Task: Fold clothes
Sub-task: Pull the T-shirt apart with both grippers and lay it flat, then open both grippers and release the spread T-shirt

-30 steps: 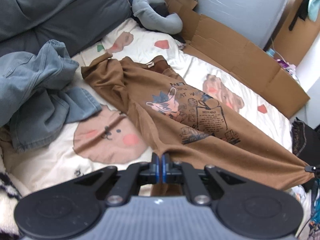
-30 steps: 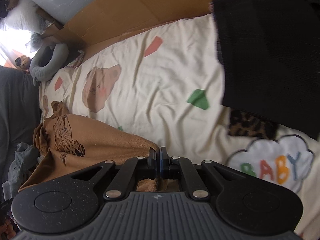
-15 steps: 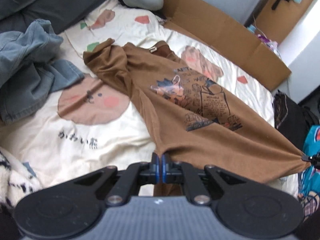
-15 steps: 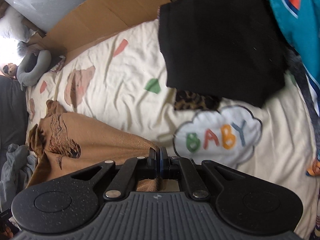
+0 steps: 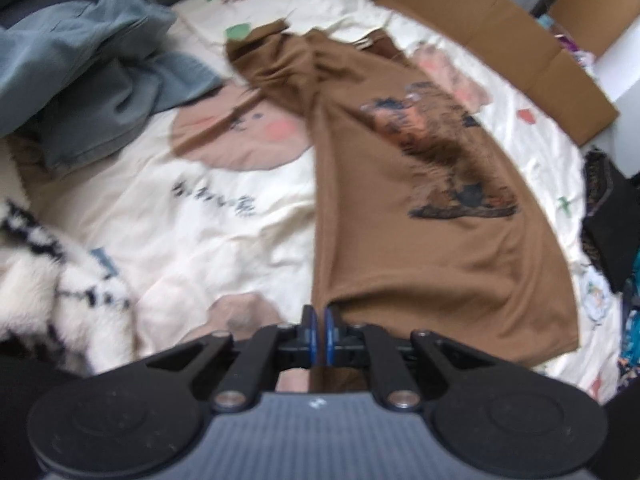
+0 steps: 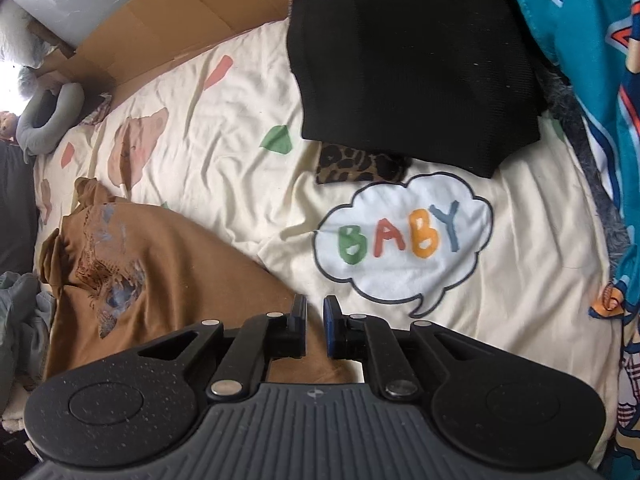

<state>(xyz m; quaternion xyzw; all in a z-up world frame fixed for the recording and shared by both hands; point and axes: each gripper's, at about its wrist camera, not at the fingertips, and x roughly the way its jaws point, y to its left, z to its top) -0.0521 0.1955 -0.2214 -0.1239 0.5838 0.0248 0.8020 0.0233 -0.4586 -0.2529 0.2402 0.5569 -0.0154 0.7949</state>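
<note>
Left gripper (image 5: pixel 319 330) pinched shut on hem corner of brown T-shirt (image 5: pixel 420 216); right gripper (image 6: pixel 315 330) parted, nothing between fingers, shirt's other hem corner lying just under and left of it. Shirt spread print-up on cream quilt (image 5: pixel 208 220) ahead of left gripper, collar end bunched far off. Risks, as judged: one-sided pull skews hem, drags cloth crooked; bunched sleeve stays trapped. Further out: denim heap (image 5: pixel 84 68) far left, folded black garment (image 6: pixel 412 60) ahead-right of right gripper could snag stray corner.
</note>
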